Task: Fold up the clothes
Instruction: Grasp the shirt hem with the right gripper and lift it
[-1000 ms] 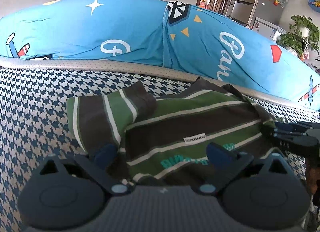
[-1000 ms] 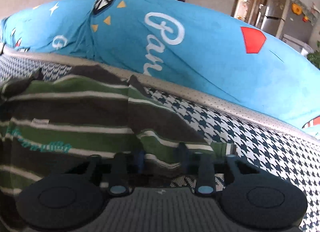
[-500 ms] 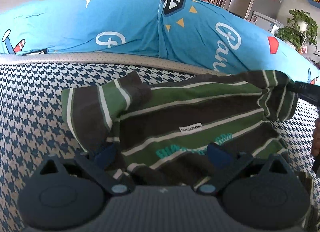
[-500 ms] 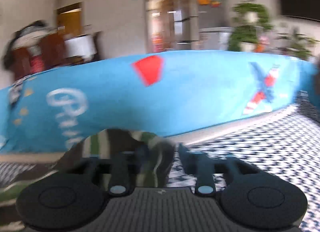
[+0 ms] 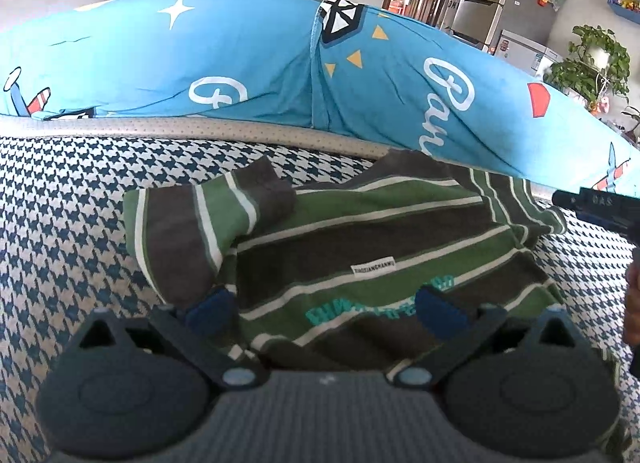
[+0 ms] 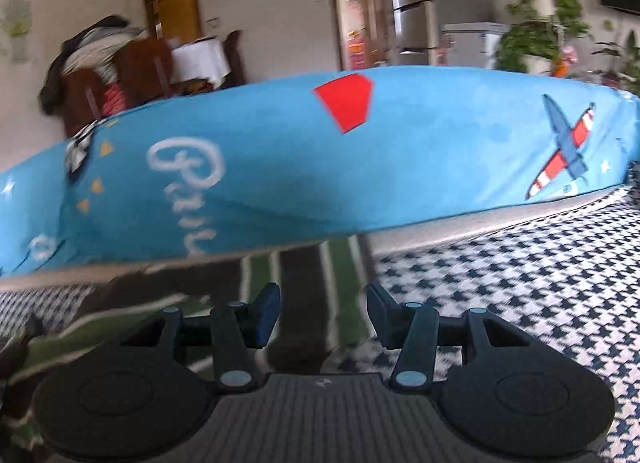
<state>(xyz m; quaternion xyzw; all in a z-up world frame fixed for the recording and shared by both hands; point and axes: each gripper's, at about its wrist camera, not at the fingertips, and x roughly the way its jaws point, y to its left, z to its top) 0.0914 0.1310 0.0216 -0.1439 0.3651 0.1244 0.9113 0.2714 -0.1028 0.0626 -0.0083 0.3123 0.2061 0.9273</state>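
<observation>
A striped shirt (image 5: pixel 372 247) is laid on a houndstooth-patterned surface (image 5: pixel 60 223), just in front of a long blue cushion (image 5: pixel 240 63) printed with white script, stars and aeroplanes. The garment is banded in green and dark brown, with thin white lines between the bands. A small white label is seen near the middle of the body, and teal lettering is printed below it. One sleeve is folded over the body on the left side of the left wrist view, so that its stripes run across those of the body. On the far right side, a second sleeve is turned in against the body, with its stripes running nearly upright. The cloth is rumpled along the near hem.

The left gripper (image 5: pixel 324 309) is held over the near hem with its jaws set wide apart; the blue pads lie at the cloth on either side, and no fold is pinched between them. The right gripper (image 6: pixel 324 309) is seen above the turned-in sleeve. Its jaws have just been opening and are now parted to a moderate width; striped cloth is visible below the gap, but the pads are not pressed on it. The right wrist view is blurred.
</observation>
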